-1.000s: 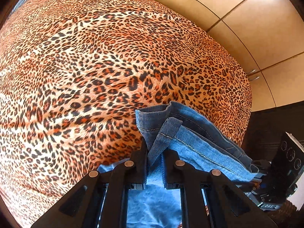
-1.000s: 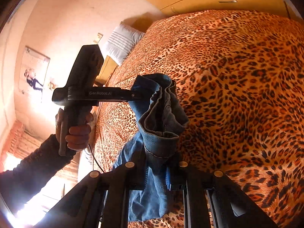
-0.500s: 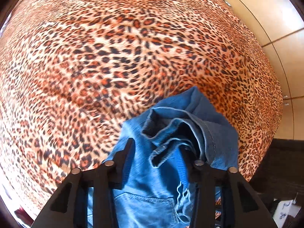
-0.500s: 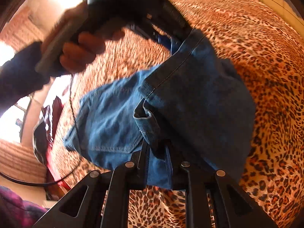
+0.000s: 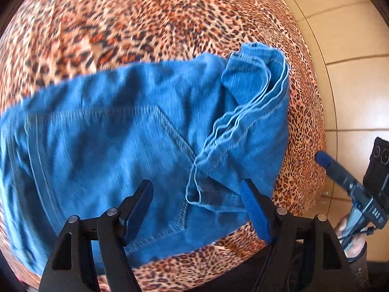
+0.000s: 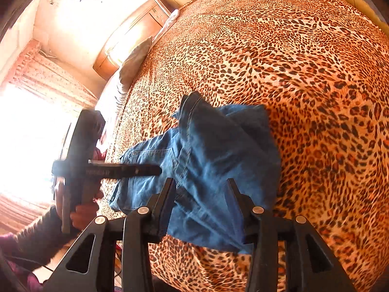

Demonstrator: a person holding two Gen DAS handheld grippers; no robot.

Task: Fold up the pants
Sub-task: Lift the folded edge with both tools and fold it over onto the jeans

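Blue denim pants lie folded on the leopard-print bed cover, with the leg hems stacked on top at the right. My left gripper is open and empty just above the pants' near edge. In the right wrist view the pants lie in a loose heap near the bed's front edge. My right gripper is open and empty above them. The left gripper's body also shows in the right wrist view, held in a hand at the left.
Tan floor tiles lie past the bed's right edge. A wooden headboard and pillows stand at the far end of the bed. A bright window with curtains is at the left.
Both grippers have opened and let go of the pants, which now lie on the bed. Both grippers have drawn back a little from the cloth.
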